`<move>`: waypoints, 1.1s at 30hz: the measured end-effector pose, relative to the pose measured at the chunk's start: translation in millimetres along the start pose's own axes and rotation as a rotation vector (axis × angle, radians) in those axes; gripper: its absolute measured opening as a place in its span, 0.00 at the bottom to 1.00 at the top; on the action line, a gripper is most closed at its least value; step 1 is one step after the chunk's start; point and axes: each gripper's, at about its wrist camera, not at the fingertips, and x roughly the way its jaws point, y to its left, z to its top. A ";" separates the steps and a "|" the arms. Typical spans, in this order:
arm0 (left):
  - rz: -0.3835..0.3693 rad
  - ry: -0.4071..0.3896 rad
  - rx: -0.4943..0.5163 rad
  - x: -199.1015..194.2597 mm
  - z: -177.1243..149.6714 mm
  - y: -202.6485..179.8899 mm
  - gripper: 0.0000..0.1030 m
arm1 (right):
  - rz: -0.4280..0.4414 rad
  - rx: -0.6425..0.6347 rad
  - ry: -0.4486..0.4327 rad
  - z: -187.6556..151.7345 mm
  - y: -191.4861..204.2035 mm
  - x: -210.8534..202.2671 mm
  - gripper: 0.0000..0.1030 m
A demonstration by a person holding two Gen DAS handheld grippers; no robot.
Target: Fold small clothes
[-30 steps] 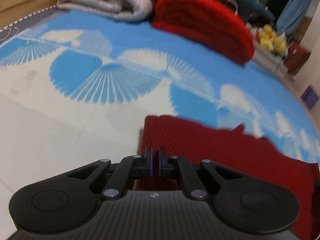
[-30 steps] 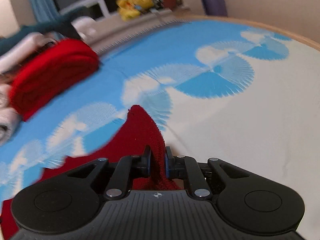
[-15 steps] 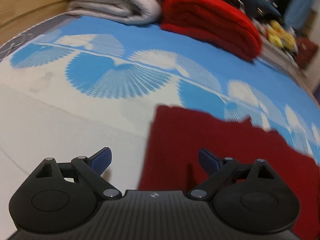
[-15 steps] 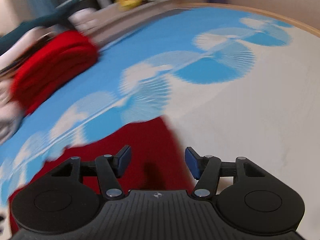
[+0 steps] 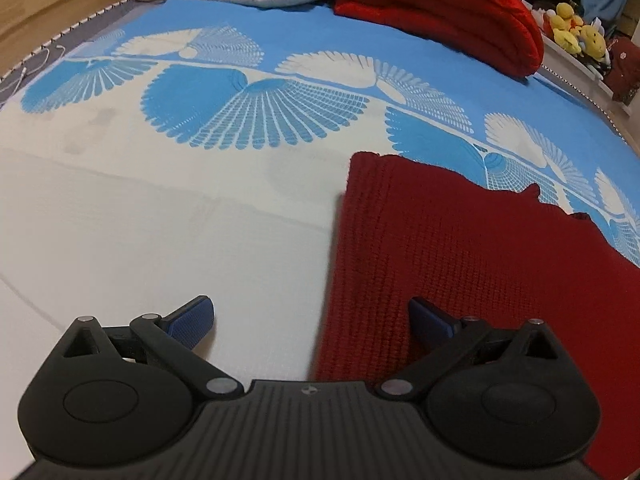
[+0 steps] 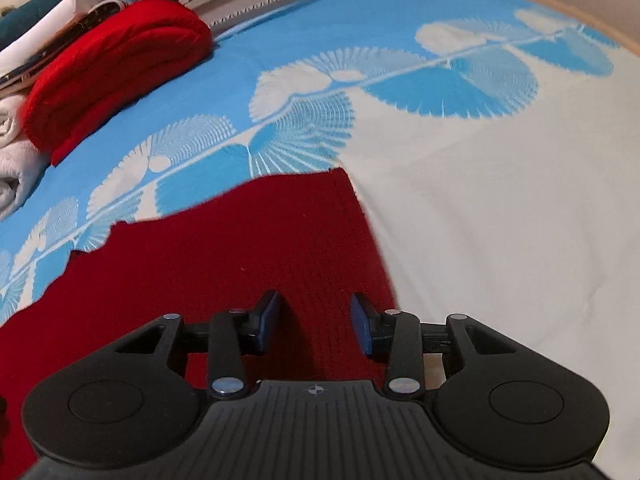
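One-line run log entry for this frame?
step: regrasp | dark red knit garment: flat on bedspread | left hand-held gripper: opening, empty | right hand-held gripper: closing, over garment

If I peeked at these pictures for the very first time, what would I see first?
Probably the dark red knitted cloth, lying flat on the bed cover with its blue and white fan pattern. Just above the cloth are two black grippers: the left gripper straddles the cloth's side edge, its jaws opening, and the right gripper sits over the cloth's corner, its jaws closing with nothing pinched. At the far end lies a bright red folded blanket.
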 end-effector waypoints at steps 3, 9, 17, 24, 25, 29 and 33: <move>0.007 -0.010 -0.020 -6.3 2.2 2.5 1.00 | 0.016 0.052 -0.054 4.1 -0.2 -15.9 0.41; 0.089 -0.091 -0.041 -23.7 7.1 8.7 1.00 | 0.103 0.180 -0.256 6.6 -14.3 -64.8 0.71; 0.161 -0.150 0.002 -58.7 -8.8 16.9 1.00 | 0.273 0.334 -0.265 -41.2 -18.4 -113.4 0.82; 0.094 -0.158 -0.017 -120.5 -67.2 28.4 1.00 | 0.389 0.403 -0.154 -120.0 -31.3 -146.0 0.84; 0.090 -0.156 -0.016 -125.7 -78.0 30.2 1.00 | 0.394 0.420 -0.136 -128.3 -33.5 -148.1 0.85; 0.074 -0.103 -0.026 -134.5 -114.3 41.3 1.00 | 0.407 0.437 -0.098 -149.4 -34.3 -154.7 0.86; 0.072 -0.097 -0.090 -141.6 -133.3 53.3 1.00 | 0.389 0.414 -0.088 -158.1 -31.8 -155.2 0.86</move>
